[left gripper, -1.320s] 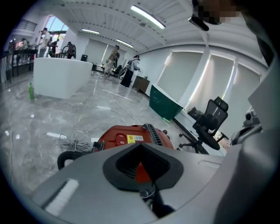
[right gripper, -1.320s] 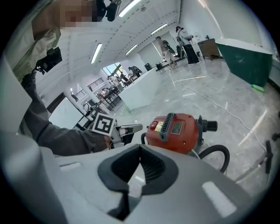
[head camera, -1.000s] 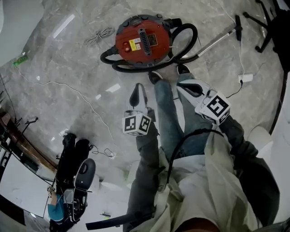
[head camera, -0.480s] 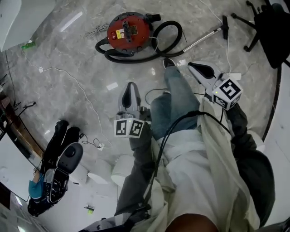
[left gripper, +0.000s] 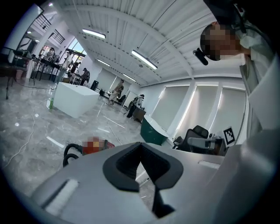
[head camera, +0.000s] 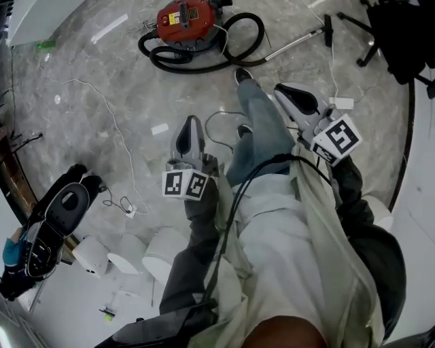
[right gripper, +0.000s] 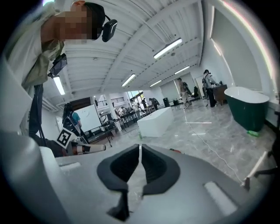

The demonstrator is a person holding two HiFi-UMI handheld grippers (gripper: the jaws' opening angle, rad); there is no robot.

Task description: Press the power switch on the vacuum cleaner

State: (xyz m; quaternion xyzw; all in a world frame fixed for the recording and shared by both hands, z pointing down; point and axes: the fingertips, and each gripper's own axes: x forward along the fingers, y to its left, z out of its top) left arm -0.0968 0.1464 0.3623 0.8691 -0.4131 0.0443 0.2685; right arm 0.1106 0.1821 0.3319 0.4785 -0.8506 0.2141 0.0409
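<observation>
The red canister vacuum cleaner (head camera: 185,15) lies on the marble floor at the top edge of the head view, its black hose (head camera: 234,51) coiled round it. Its switch cannot be made out from here. My left gripper (head camera: 189,124) is held well short of it, pointing at it, jaws shut and holding nothing. My right gripper (head camera: 284,88) hangs to the right of the person's leg (head camera: 262,129), also shut and holding nothing. In the left gripper view the shut tips (left gripper: 141,145) sit above a blurred red patch that is the vacuum cleaner (left gripper: 92,146). The right gripper (right gripper: 140,147) looks across the hall.
A metal wand (head camera: 296,42) runs right from the hose. A white cable (head camera: 102,102) crosses the floor at left, and a white adapter (head camera: 342,103) lies at right. An office chair base (head camera: 370,34) stands top right. White cylinders (head camera: 163,255) and a black machine (head camera: 54,217) stand lower left.
The vacuum cleaner has slid from the upper middle to the top edge of the head view and looks smaller. Both grippers are farther from it and have stayed shut.
</observation>
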